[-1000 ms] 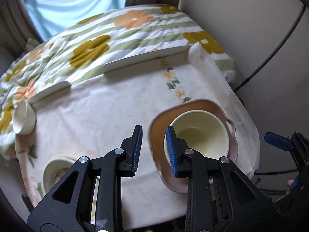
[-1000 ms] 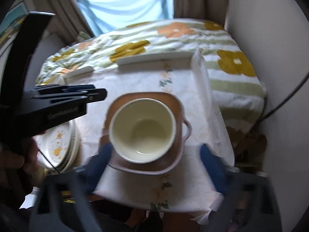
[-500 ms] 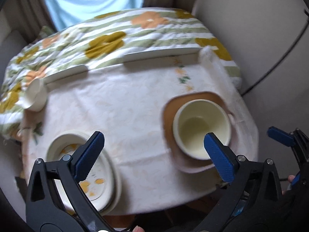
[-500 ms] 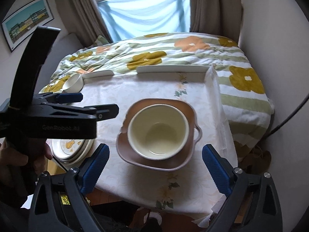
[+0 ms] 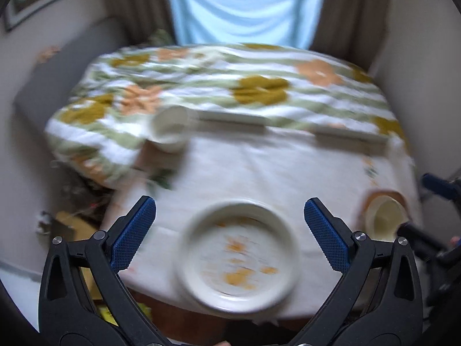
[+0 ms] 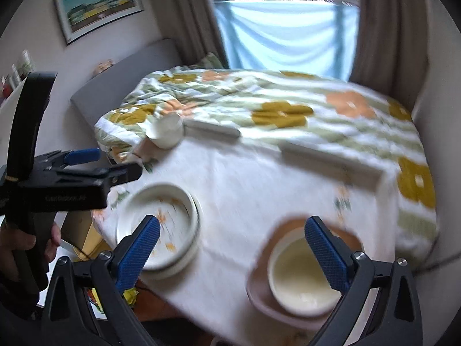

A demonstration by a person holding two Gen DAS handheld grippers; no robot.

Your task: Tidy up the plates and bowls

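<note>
Our left tool (image 5: 230,227), nearly shut before, now gapes wide over the flowery plates (image 5: 237,262). Our right tool (image 6: 232,243) is wide and empty. The cream bowl (image 6: 302,282) sits upright on the brown plate (image 6: 259,288), at the bench (image 6: 259,178) edge.

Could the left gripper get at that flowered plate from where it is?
Probably yes: the left gripper has its fingers wide open with nothing between them, and the flowered plate lies uncovered just beyond.

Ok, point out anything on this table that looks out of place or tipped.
The small white cup at the table's far left corner lies tipped on its side, apart from the other dishes. Nothing looks spilled or broken.
</note>
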